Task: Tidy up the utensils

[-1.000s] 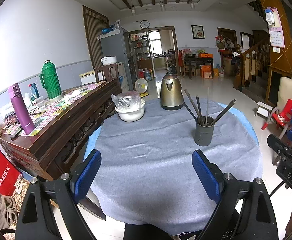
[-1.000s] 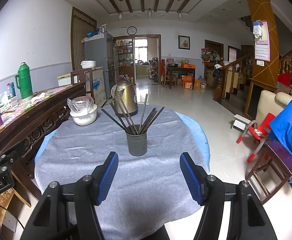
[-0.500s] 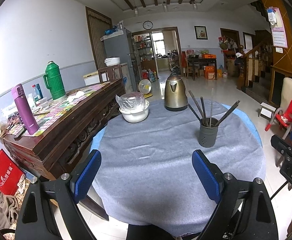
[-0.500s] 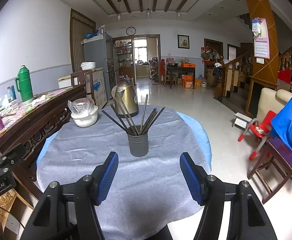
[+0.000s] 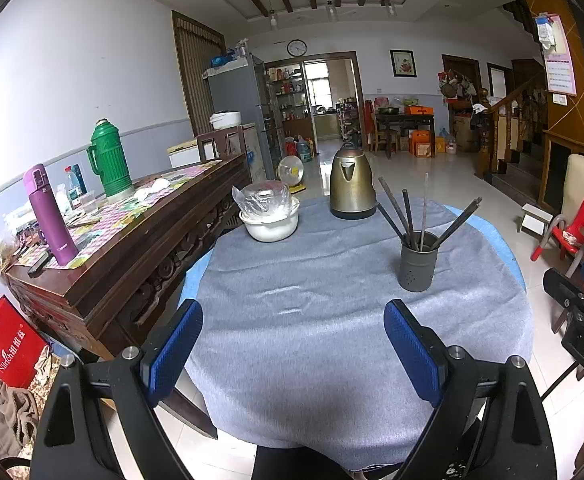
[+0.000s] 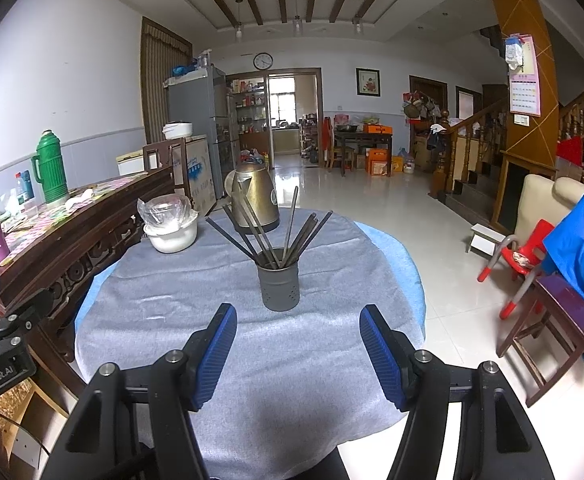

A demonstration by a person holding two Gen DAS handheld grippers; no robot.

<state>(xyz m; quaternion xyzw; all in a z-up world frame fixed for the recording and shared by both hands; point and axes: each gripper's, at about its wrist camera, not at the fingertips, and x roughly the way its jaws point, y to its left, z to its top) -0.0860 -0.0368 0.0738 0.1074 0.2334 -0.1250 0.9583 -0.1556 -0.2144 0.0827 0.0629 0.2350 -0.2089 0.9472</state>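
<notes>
A dark grey perforated utensil holder (image 5: 418, 261) (image 6: 279, 278) stands upright on the round table's grey cloth (image 5: 332, 320) (image 6: 163, 320). Several dark chopsticks (image 5: 408, 216) (image 6: 287, 236) fan out of it. My left gripper (image 5: 294, 322) hovers over the near edge of the table, open and empty, with the holder ahead and to its right. My right gripper (image 6: 298, 328) is open too, nothing between its blue pads, and the holder stands just beyond it, almost centred. Part of the right gripper's body (image 5: 580, 320) shows at the left view's right edge.
A brass kettle (image 5: 350, 184) (image 6: 253, 200) and a white bowl under plastic wrap (image 5: 269, 216) (image 6: 169, 224) stand at the far side of the table. A dark wooden sideboard (image 5: 103, 248) with a purple bottle and green thermos runs along the left. Chairs (image 6: 532, 280) stand to the right.
Both views have tipped slightly, so the table and holder sit a little lower in the picture. Both grippers keep the same opening and the chopsticks have not moved.
</notes>
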